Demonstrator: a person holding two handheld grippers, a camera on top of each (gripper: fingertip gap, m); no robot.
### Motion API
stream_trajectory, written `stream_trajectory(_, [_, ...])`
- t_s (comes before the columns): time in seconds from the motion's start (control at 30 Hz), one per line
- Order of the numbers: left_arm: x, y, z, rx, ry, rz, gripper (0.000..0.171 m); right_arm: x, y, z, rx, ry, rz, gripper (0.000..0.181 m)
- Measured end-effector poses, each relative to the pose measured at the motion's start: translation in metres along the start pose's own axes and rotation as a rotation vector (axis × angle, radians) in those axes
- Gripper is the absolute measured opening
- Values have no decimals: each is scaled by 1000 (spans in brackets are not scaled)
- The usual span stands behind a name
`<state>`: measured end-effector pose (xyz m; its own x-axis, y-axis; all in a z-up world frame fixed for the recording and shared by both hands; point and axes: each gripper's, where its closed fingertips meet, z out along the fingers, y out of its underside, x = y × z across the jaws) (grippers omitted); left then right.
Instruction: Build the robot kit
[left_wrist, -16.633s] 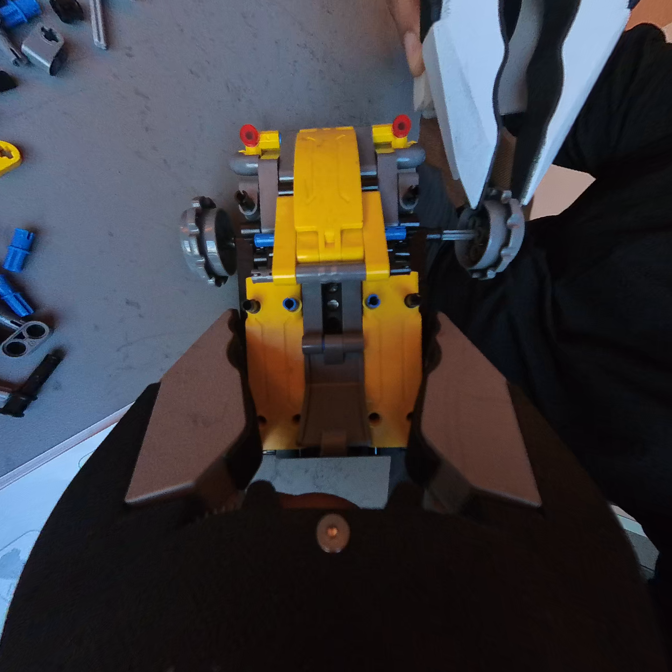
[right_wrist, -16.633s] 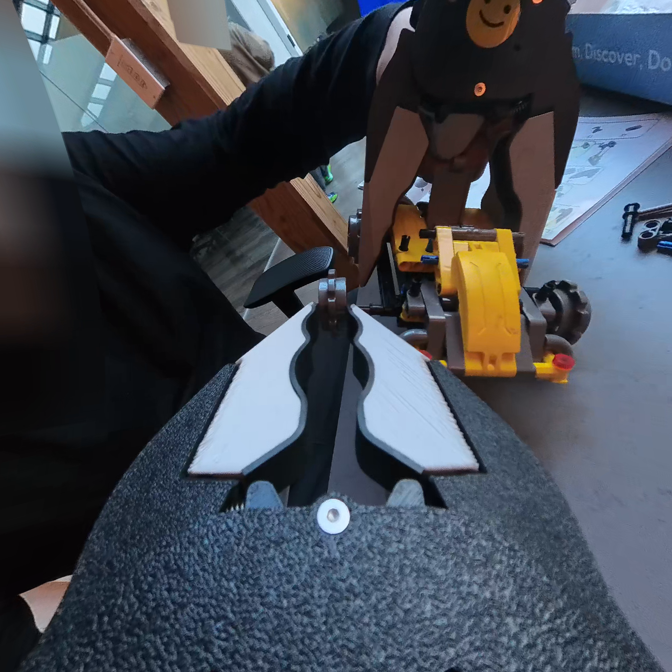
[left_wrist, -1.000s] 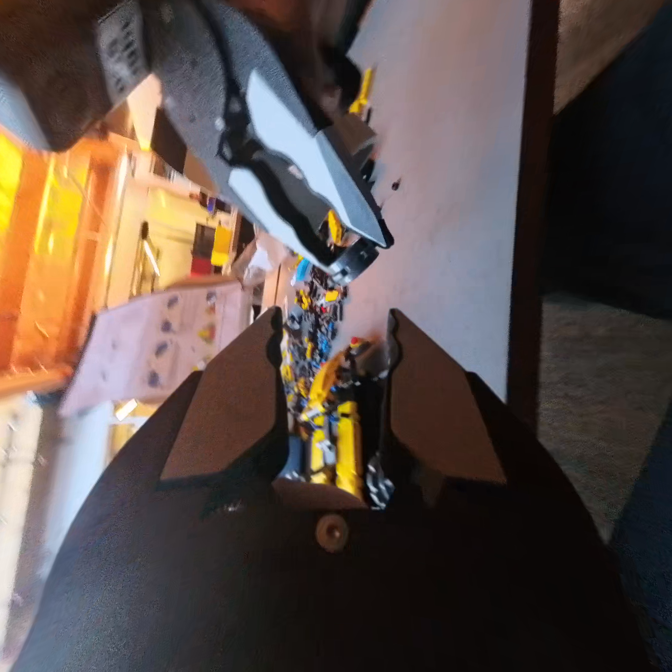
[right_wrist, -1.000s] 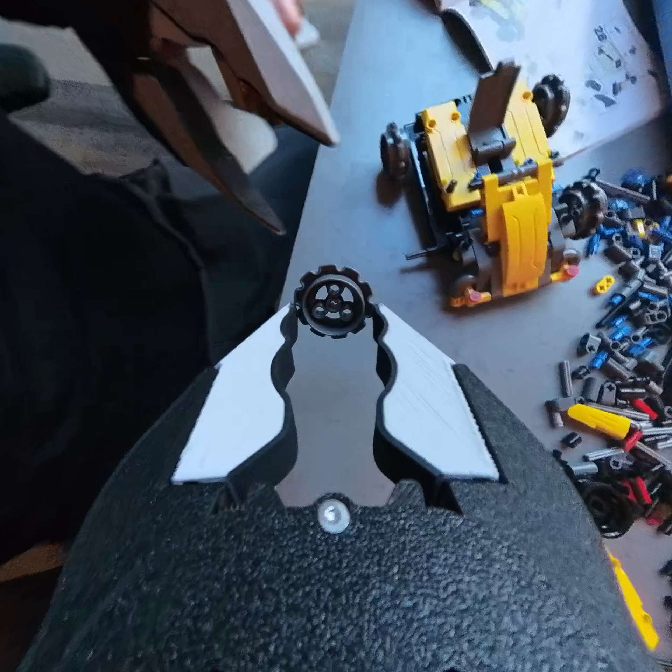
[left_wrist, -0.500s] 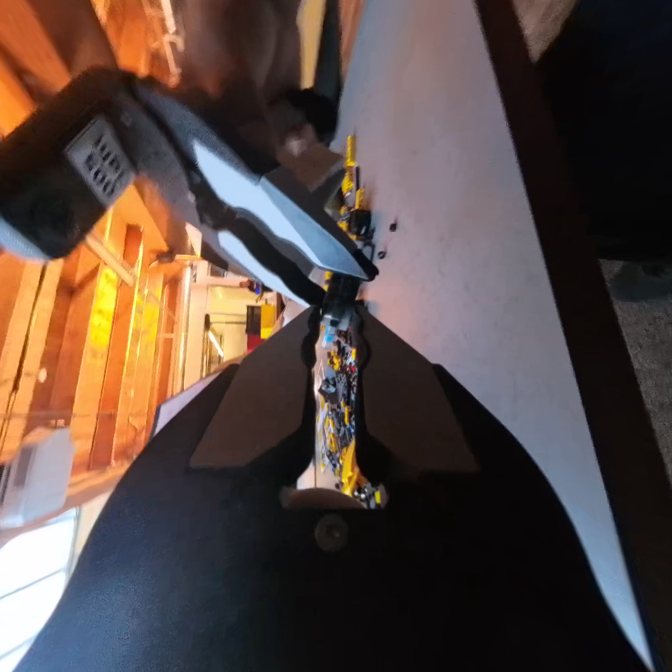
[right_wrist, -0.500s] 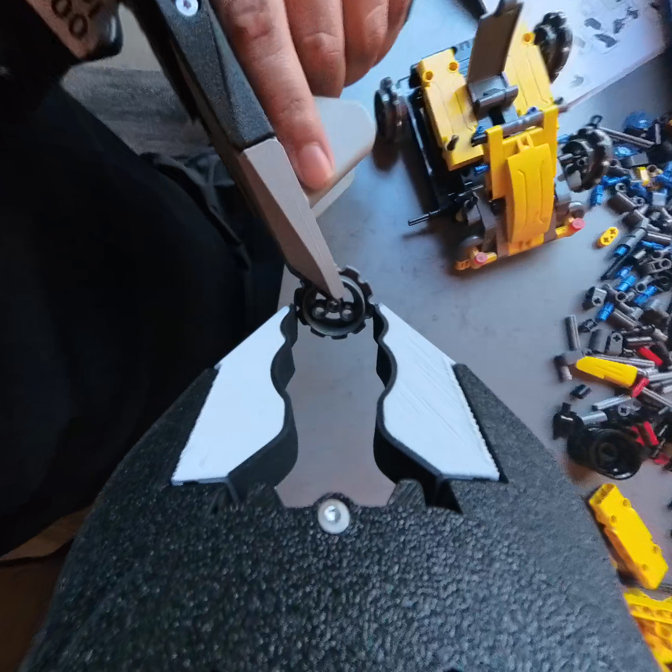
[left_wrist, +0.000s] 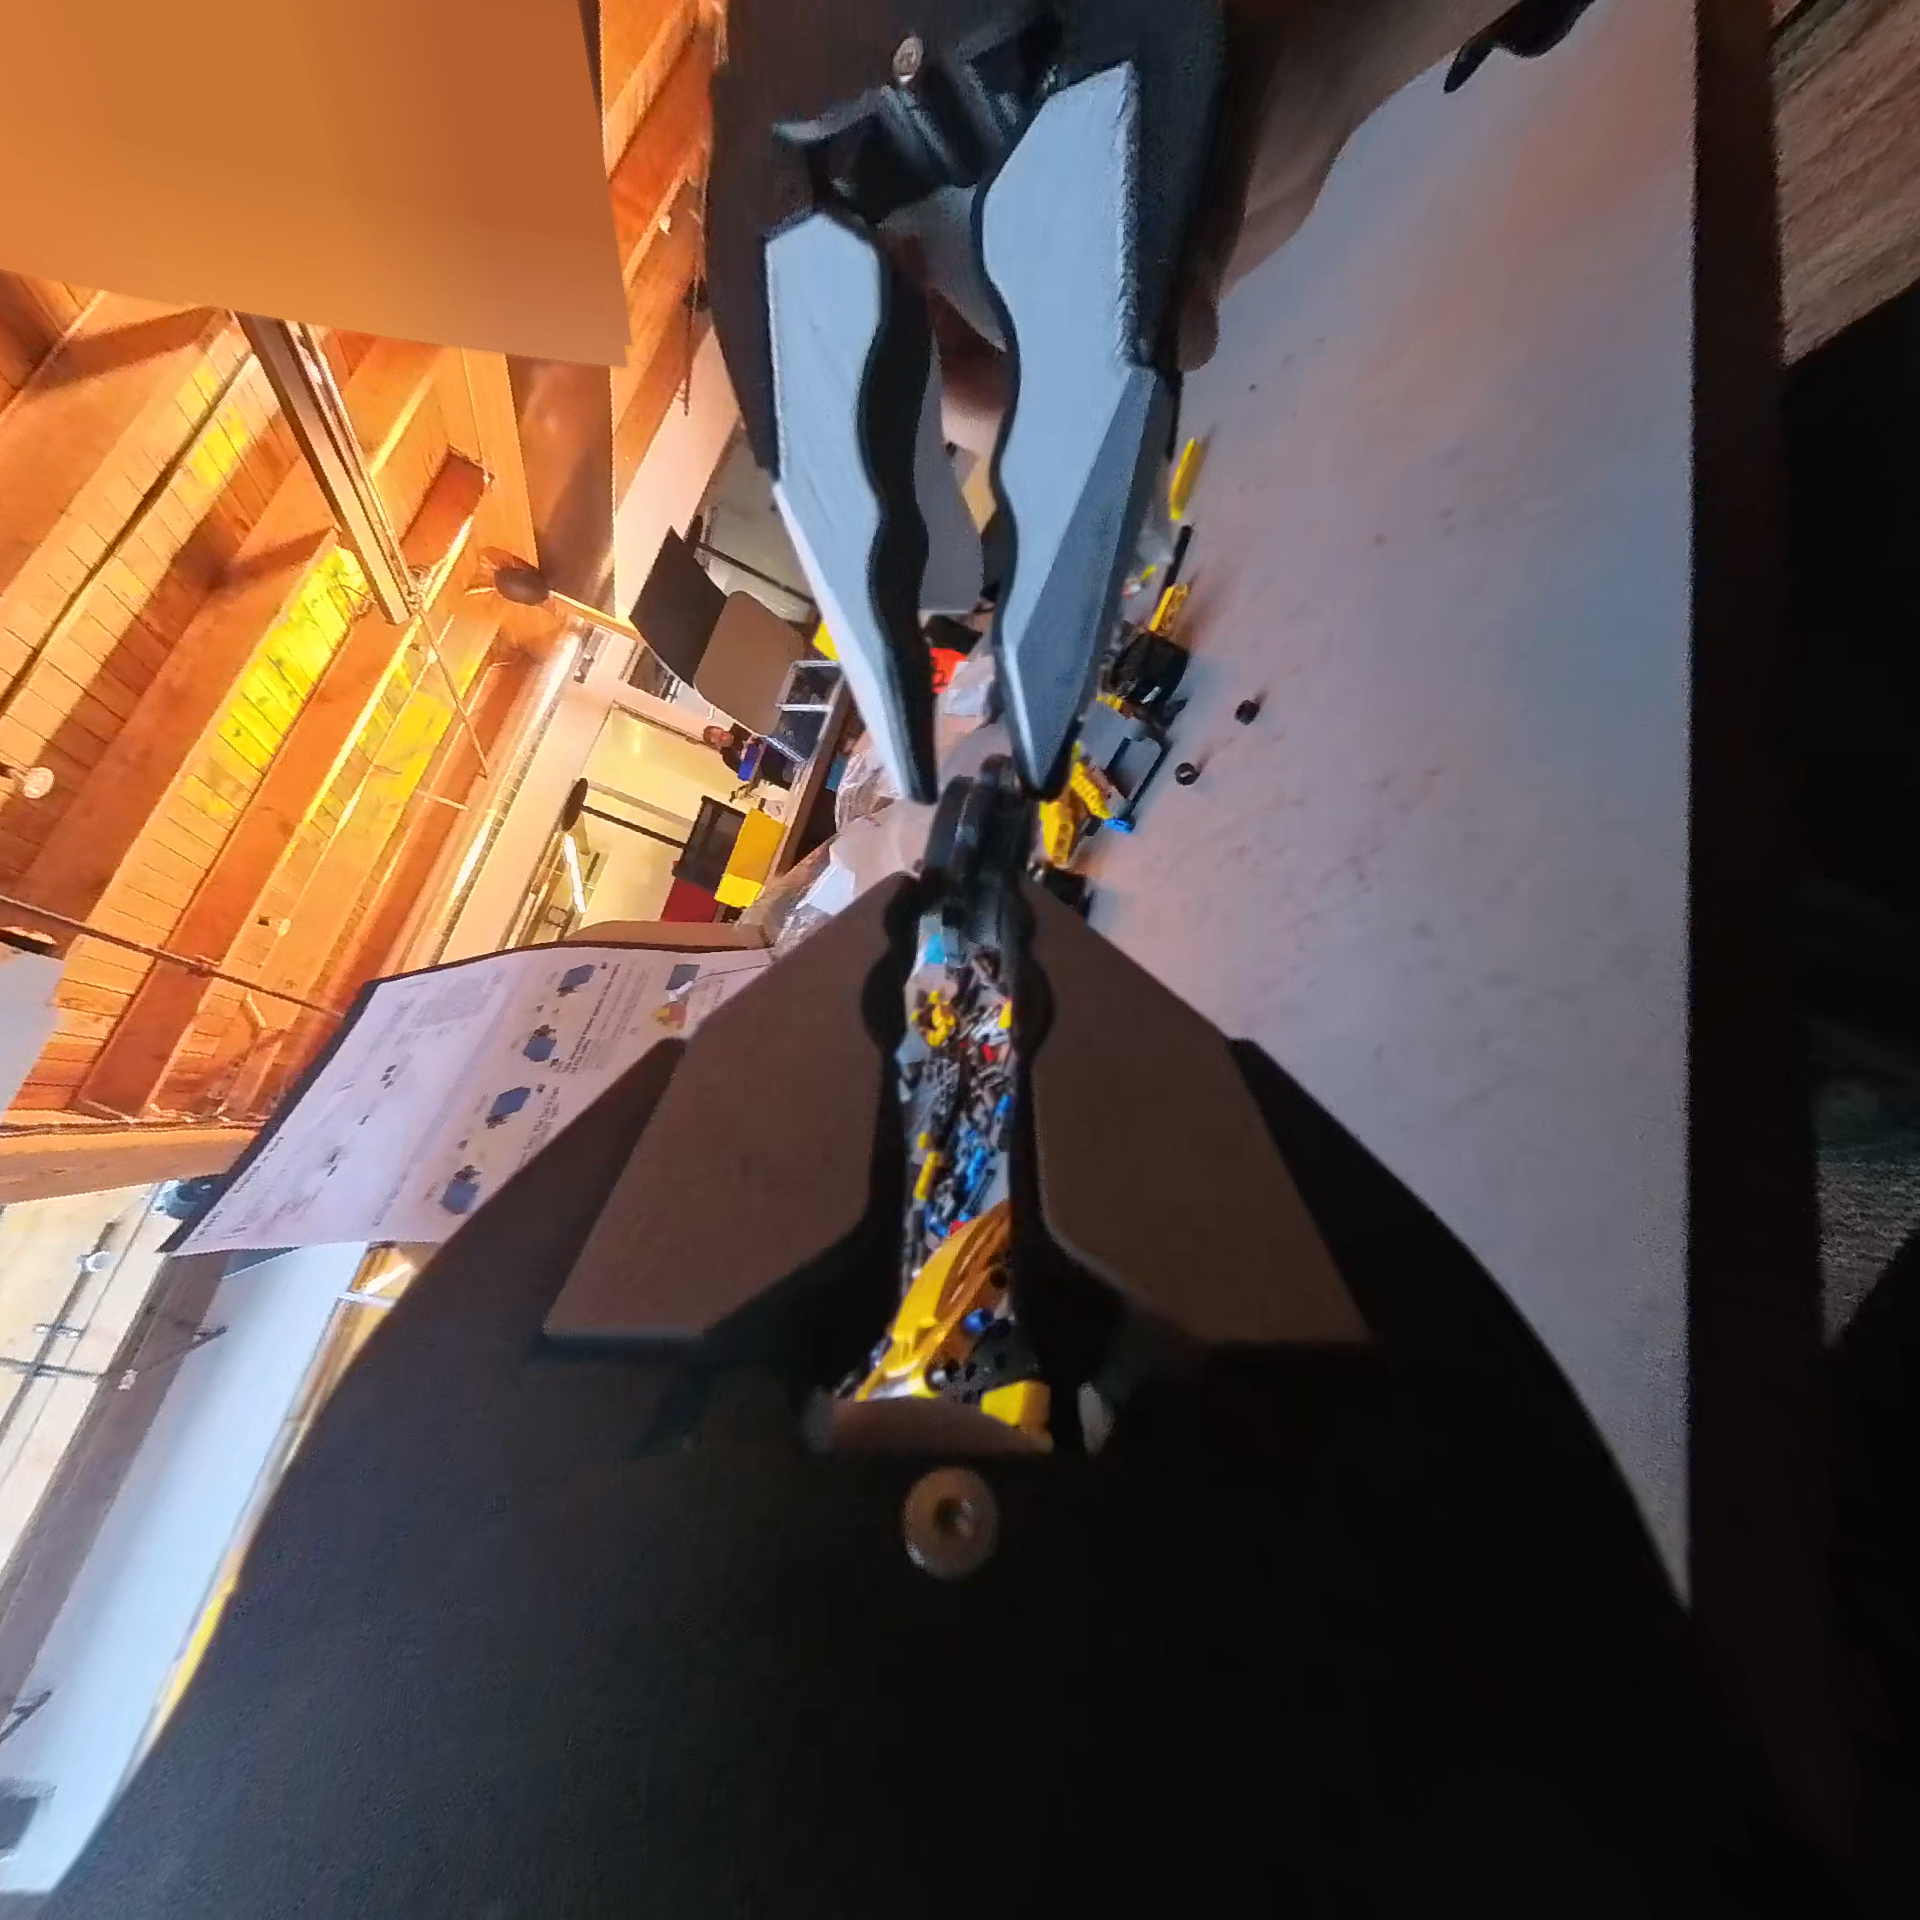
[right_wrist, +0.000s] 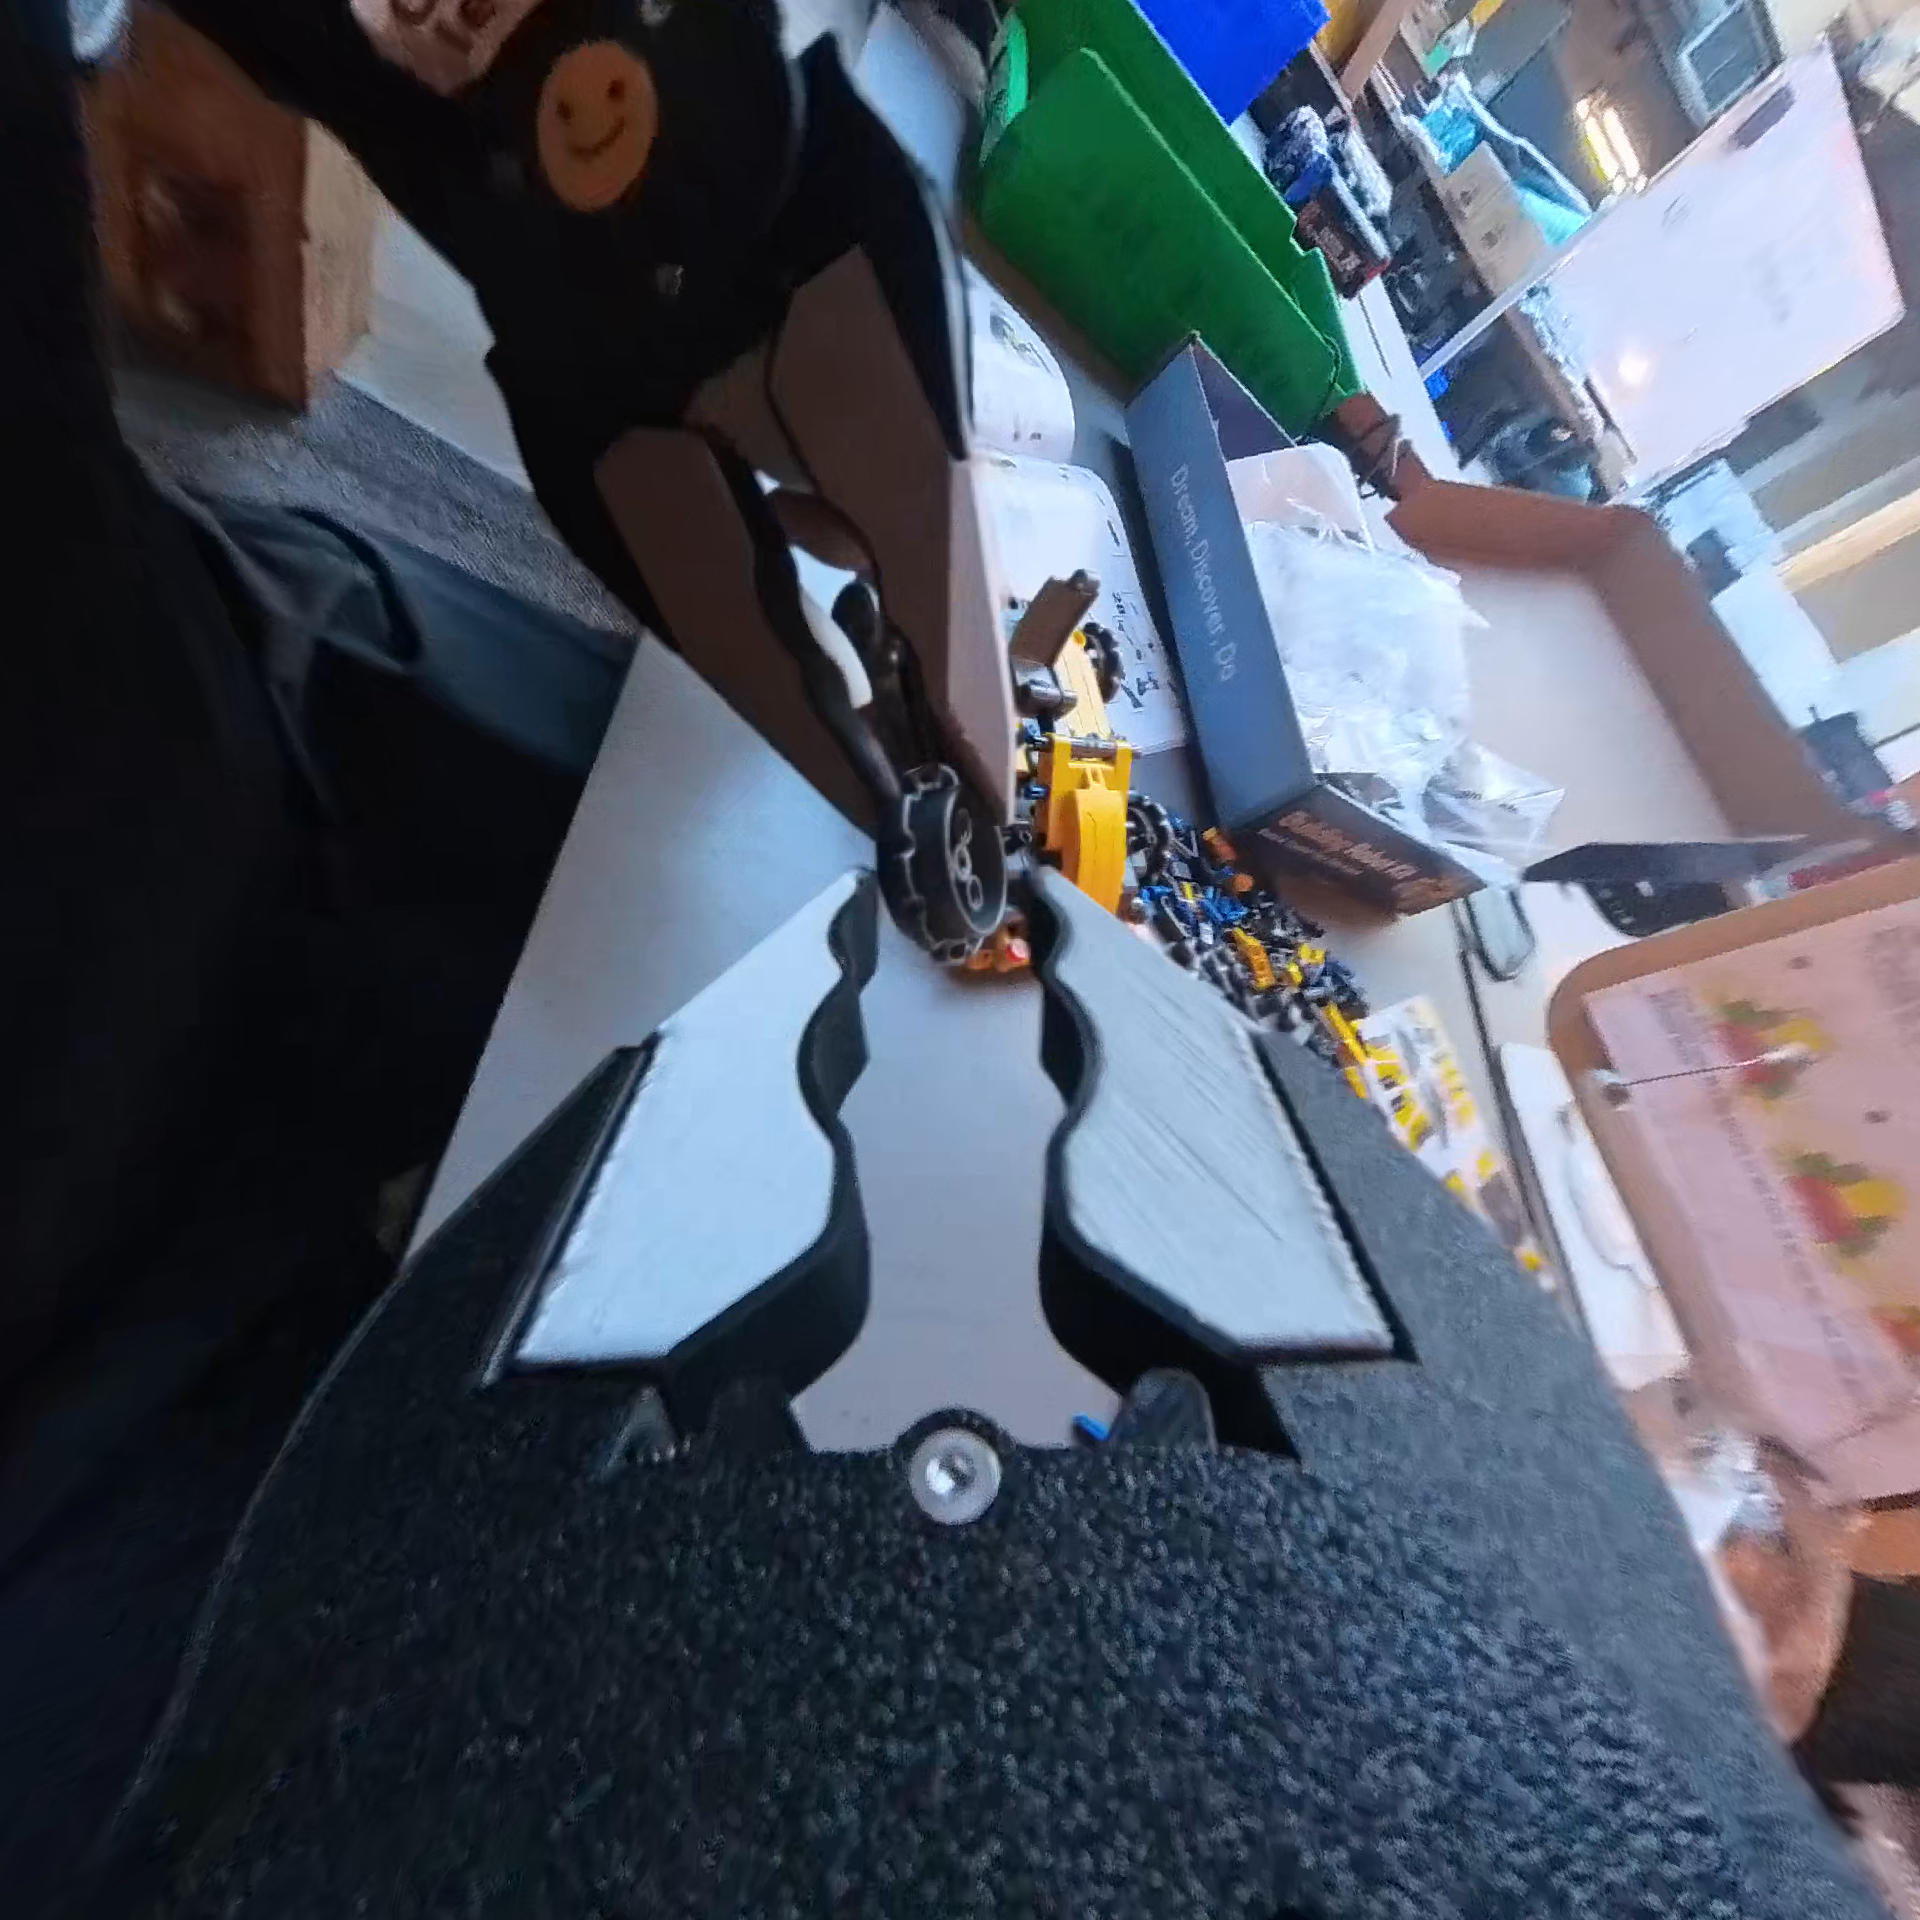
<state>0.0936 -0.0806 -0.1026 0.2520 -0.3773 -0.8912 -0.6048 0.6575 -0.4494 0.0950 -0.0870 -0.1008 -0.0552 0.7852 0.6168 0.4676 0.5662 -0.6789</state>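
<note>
Centrally, in both views, a dark toothed wheel (right_wrist: 940, 868) hangs above the table (left_wrist: 1455, 727), between two opposed tools.

Left hand-held gripper (left_wrist: 966, 914): its brown fingers are drawn close and clamp the wheel, which the left wrist view shows edge-on at their tips. I read this as a firm pinch.

Right hand-held gripper (right_wrist: 951, 904): its white fingers stand apart, and the wheel sits just at their tips. I cannot tell whether they press on it.

Behind the wheel in the right wrist view, a yellow vehicle model (right_wrist: 1086, 821) rests on the table. Loose parts (right_wrist: 1247, 935) are scattered to its right, and a grey box (right_wrist: 1205, 582) lies beyond. An instruction sheet (left_wrist: 468, 1081) shows at the left of the left wrist view.
</note>
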Motion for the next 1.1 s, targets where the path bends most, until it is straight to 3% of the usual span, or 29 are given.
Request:
stream_trajectory(0.13, [-4,0,-5,9,-14,-21,11,0,-4,2,-14,42,-100,14])
stream_trajectory(0.3, [-7,-5,-13,59,-40,-90,11,0,-7,6,-13,74,-156,17])
stream_trajectory(0.53, [-4,9,-20,-10,5,-241,13,-2,-18,13,6,69,-168,15])
stream_trajectory(0.63, [-19,32,-28,-138,34,-423,61,-4,-14,21,3,26,-112,15])
stream_trajectory(0.7, [-33,57,-34,-276,91,-565,73,-6,-9,27,11,-12,-52,15])
stream_trajectory(0.77, [-42,79,-40,-402,191,-670,95,-7,-1,34,26,-60,29,15])
stream_trajectory(0.87, [-36,90,-42,-477,404,-754,102,-14,6,46,51,-164,161,15])
stream_trajectory(1.0, [-19,133,-38,-673,556,-654,102,-23,13,60,52,-281,262,15])
stream_trajectory(1.1, [1,145,-38,-735,685,-672,102,-28,16,65,66,-342,300,15])
